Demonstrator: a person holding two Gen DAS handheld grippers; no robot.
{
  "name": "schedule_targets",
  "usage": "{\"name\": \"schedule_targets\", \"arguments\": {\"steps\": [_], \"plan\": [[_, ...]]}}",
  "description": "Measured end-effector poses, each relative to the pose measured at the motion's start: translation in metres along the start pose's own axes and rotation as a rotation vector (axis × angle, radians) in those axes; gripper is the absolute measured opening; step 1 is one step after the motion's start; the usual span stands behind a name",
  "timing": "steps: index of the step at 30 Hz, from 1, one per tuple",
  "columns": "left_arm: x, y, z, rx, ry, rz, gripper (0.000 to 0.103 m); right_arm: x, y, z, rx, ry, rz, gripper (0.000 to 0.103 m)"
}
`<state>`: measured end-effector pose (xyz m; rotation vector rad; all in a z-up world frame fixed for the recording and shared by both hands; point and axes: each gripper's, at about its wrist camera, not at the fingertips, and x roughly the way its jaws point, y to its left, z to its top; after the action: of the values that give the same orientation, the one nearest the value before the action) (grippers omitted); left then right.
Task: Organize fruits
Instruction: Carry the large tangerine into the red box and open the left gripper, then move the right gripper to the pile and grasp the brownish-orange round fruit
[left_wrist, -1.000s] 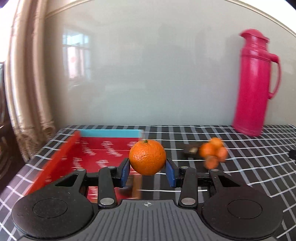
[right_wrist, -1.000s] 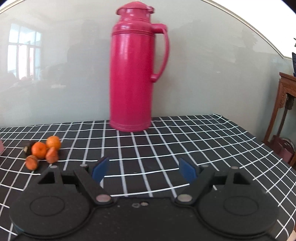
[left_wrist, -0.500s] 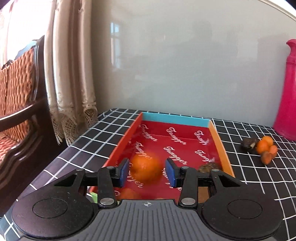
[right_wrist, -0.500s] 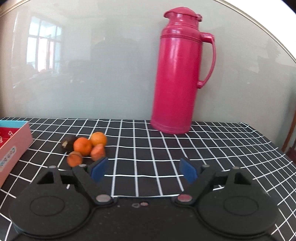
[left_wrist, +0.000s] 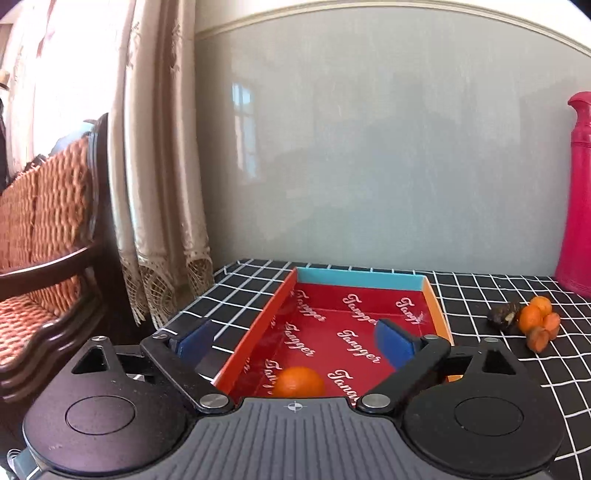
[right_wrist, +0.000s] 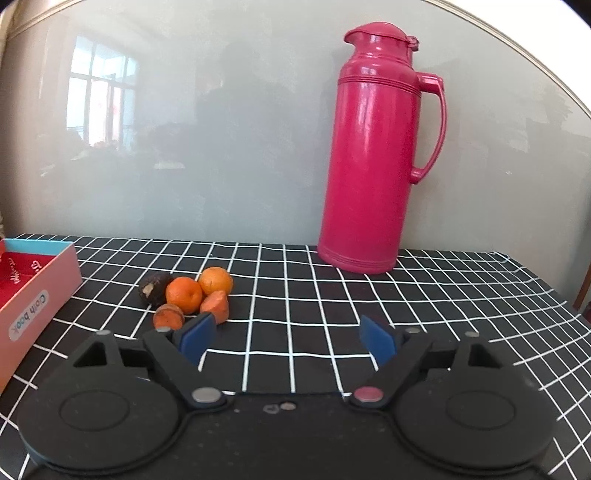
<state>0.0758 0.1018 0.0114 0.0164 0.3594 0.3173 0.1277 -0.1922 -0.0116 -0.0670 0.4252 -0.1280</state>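
An orange (left_wrist: 299, 382) lies loose on the red floor of an open box (left_wrist: 258, 325), near the box's front end and just ahead of our left hand-held gripper (left_wrist: 295, 341). That gripper hovers over the box with its blue pads spread wide, holding nothing; one pad sits outside the box's left wall, the other over its floor.

To the right of the box, on the black table (right_wrist: 332, 295) with its white grid lines, sits a small heap of fruit (right_wrist: 188, 295): two round oranges, two smaller, shrivelled orange pieces and one dark brown fruit, all touching one another. Our right hand-held gripper (right_wrist: 286, 338) faces this heap from close by, its pads also spread wide and empty, the left pad just beside the nearest piece.

We judge these fruits light and fairly firm, with round, smooth skins that could roll or slip. Taking each one across its widest middle, with gentle pressure, seems safest; the shrivelled pieces may be softer and bruise easily. Because they touch, lifting one may nudge the others.

Behind the heap, well apart, a tall pink flask (right_wrist: 373, 147) stands upright by the wall. A curtain (left_wrist: 159, 166) and a wooden chair (left_wrist: 48, 240) lie left of the table.
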Motion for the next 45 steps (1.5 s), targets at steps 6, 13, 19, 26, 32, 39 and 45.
{"name": "schedule_targets", "arguments": {"steps": [6,13,19,26,32,39,45], "plan": [[0.004,0.006,-0.006,-0.027,-0.02,0.044,0.097,0.006,0.004,-0.003,-0.002,-0.004,0.033,0.085],[0.018,0.02,-0.008,-0.036,0.0,0.075,0.098,0.02,0.023,0.002,-0.023,-0.004,0.067,0.085],[0.024,0.032,-0.009,-0.029,0.009,0.092,0.098,0.03,0.049,0.007,-0.042,-0.006,0.115,0.084],[0.033,0.051,-0.011,-0.047,0.027,0.112,0.098,0.044,0.089,0.01,-0.109,-0.003,0.138,0.083],[0.041,0.06,-0.01,-0.056,0.031,0.133,0.098,0.069,0.1,0.008,-0.128,0.092,0.139,0.068],[0.047,0.068,-0.012,-0.06,0.048,0.134,0.098,0.088,0.103,0.005,-0.126,0.157,0.135,0.056],[0.047,0.072,-0.012,-0.06,0.052,0.135,0.098,0.095,0.1,0.006,-0.095,0.187,0.135,0.029]]}}
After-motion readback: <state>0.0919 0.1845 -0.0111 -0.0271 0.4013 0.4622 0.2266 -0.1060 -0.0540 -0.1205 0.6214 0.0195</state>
